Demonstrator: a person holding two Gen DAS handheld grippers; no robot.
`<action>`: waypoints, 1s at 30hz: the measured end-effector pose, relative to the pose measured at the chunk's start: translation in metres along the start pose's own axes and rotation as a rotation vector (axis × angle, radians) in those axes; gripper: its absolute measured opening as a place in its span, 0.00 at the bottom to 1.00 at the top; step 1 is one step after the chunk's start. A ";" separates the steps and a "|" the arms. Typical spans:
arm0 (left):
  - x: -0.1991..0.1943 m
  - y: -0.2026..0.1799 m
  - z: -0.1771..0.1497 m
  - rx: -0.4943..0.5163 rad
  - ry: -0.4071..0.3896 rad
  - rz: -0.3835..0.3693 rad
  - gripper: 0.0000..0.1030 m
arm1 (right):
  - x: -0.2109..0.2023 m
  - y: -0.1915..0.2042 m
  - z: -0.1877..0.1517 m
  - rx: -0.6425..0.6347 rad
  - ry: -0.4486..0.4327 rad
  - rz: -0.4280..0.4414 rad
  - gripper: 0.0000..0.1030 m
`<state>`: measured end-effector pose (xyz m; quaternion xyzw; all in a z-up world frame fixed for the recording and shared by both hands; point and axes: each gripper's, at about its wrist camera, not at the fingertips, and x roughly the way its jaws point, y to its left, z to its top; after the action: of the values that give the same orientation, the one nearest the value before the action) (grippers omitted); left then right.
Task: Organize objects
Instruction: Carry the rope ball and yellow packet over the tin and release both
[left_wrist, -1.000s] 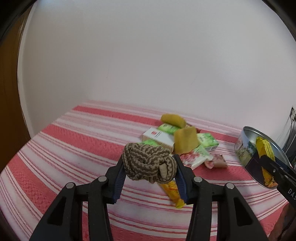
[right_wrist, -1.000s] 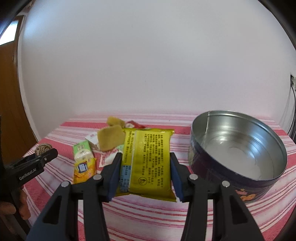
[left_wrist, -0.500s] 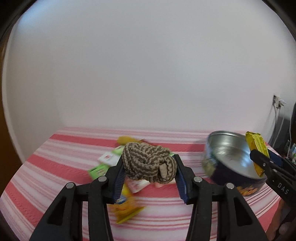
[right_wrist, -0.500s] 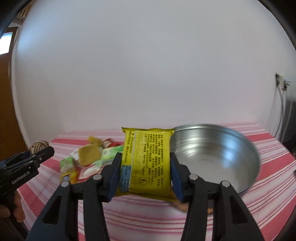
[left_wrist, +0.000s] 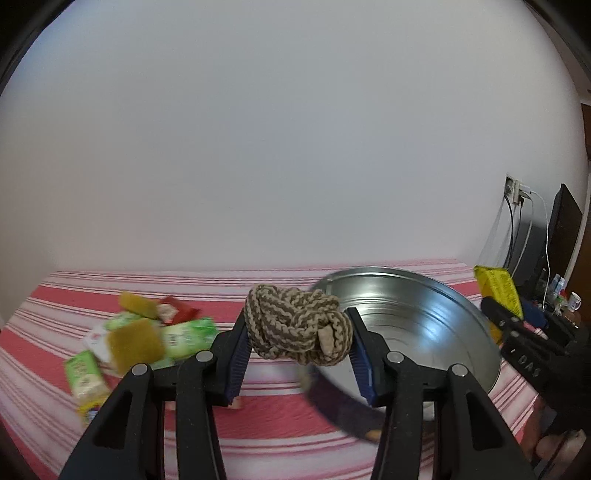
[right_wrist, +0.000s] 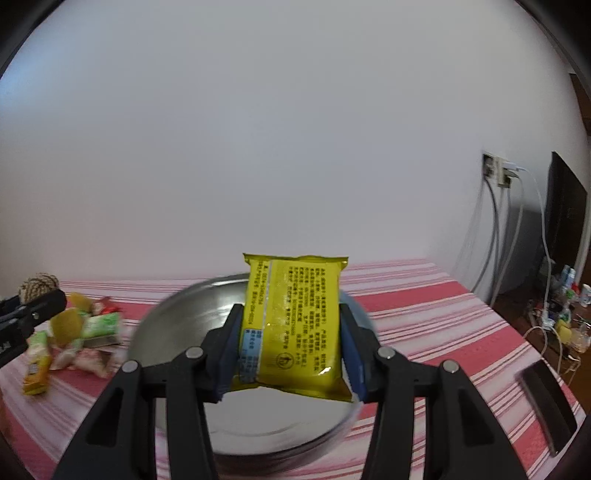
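Left tongs (left_wrist: 298, 345) pinch a knotted rope ball (left_wrist: 297, 325) beside the round tin (left_wrist: 461, 325). Right tongs (right_wrist: 291, 350) pinch a yellow packet (right_wrist: 295, 321) over it.

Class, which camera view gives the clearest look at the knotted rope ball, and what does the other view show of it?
The left wrist view: the knotted rope ball fills the centre, clamped in the left tool, its braid sharp. The right wrist view shows it only as a small shape at the far left edge, partly hidden by that tool.

Striped tablecloth (left_wrist: 280, 413) under tin (left_wrist: 424, 325), snack packets (left_wrist: 147, 336).
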<state>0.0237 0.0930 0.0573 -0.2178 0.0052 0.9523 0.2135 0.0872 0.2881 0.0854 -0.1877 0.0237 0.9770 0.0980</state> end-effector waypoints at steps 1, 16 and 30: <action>0.007 -0.007 -0.001 0.000 0.010 -0.010 0.49 | 0.005 -0.006 -0.002 0.005 0.011 -0.008 0.48; 0.069 -0.055 -0.014 0.050 0.118 -0.060 0.49 | 0.046 -0.037 -0.020 0.026 0.084 -0.024 0.48; 0.079 -0.066 -0.023 0.086 0.155 -0.043 0.50 | 0.052 -0.032 -0.025 -0.017 0.102 -0.027 0.48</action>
<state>-0.0038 0.1824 0.0094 -0.2817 0.0581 0.9266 0.2423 0.0555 0.3273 0.0425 -0.2385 0.0179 0.9649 0.1082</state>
